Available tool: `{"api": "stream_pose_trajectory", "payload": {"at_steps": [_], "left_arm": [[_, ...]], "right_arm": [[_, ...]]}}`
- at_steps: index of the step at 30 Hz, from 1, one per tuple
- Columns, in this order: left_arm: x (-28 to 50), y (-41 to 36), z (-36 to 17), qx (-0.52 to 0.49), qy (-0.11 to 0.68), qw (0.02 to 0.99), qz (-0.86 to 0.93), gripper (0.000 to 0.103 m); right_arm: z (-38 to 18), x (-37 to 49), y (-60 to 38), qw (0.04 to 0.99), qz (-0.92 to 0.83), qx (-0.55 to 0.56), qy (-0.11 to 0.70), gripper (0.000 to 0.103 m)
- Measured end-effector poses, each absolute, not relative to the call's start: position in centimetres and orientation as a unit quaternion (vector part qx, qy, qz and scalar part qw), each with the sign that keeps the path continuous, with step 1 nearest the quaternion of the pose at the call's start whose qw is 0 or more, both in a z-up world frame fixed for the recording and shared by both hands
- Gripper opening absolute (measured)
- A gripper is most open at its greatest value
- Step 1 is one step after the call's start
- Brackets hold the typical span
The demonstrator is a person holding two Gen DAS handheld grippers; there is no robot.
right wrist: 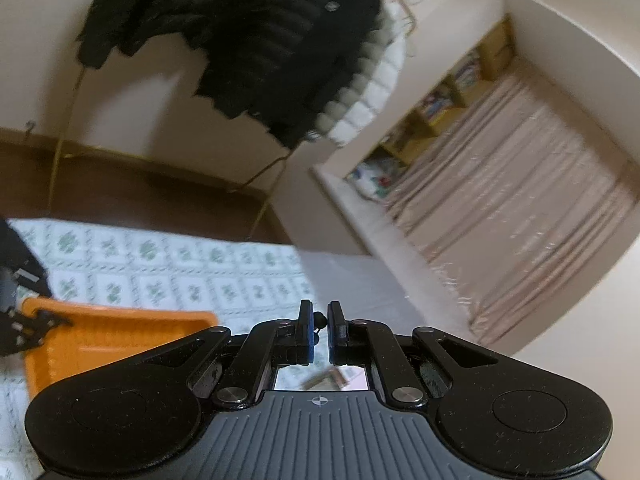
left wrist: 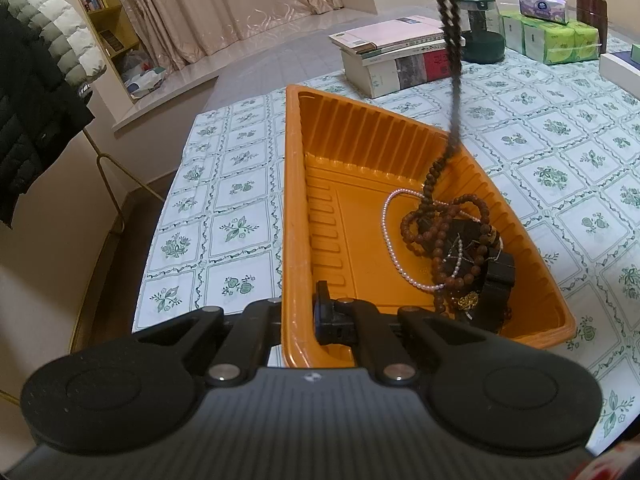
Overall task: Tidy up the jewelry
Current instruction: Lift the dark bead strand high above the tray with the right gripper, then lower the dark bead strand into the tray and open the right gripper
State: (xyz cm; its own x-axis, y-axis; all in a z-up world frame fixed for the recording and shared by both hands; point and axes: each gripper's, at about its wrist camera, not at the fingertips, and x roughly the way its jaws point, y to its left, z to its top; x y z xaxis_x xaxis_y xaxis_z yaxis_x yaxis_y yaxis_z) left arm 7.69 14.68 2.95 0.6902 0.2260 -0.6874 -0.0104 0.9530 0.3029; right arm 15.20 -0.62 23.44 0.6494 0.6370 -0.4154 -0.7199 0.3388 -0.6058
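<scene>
An orange plastic tray [left wrist: 296, 200] sits on the floral tablecloth. My left gripper [left wrist: 298, 316] is shut on the tray's near left rim. In the tray lie a white pearl necklace [left wrist: 390, 240], brown bead strands [left wrist: 436, 232] and dark items. A long dark bead strand [left wrist: 450, 32] hangs taut from above the frame down into the pile. My right gripper [right wrist: 319, 322] is high above the table and shut on that dark bead strand, with a bead [right wrist: 319, 317] showing between its pads. The tray's corner [right wrist: 120, 332] shows low left in the right wrist view.
A stack of books [left wrist: 396, 56] stands behind the tray. A green kettle [left wrist: 480, 24], tissue packs [left wrist: 548, 36] and a white box [left wrist: 620, 68] sit at the far right. A coat rack with jackets [left wrist: 36, 80] stands left of the table.
</scene>
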Motion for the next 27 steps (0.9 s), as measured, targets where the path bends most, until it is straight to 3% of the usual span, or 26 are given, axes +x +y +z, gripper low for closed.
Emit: {"api": "stream_pose_trajectory", "payload": {"at_steps": [15, 27], "left_arm": [[7.6, 14.7, 3.0, 0.136, 0.388, 0.909, 0.064, 0.003], [7.6, 14.8, 2.9, 0.135, 0.388, 0.910, 0.064, 0.003]], "right_arm": [[19.4, 17.2, 4.0, 0.789, 0.443, -0.422, 0.055, 0.006], [13.4, 20.1, 3.9, 0.769, 0.456, -0.419, 0.157, 0.006]]}}
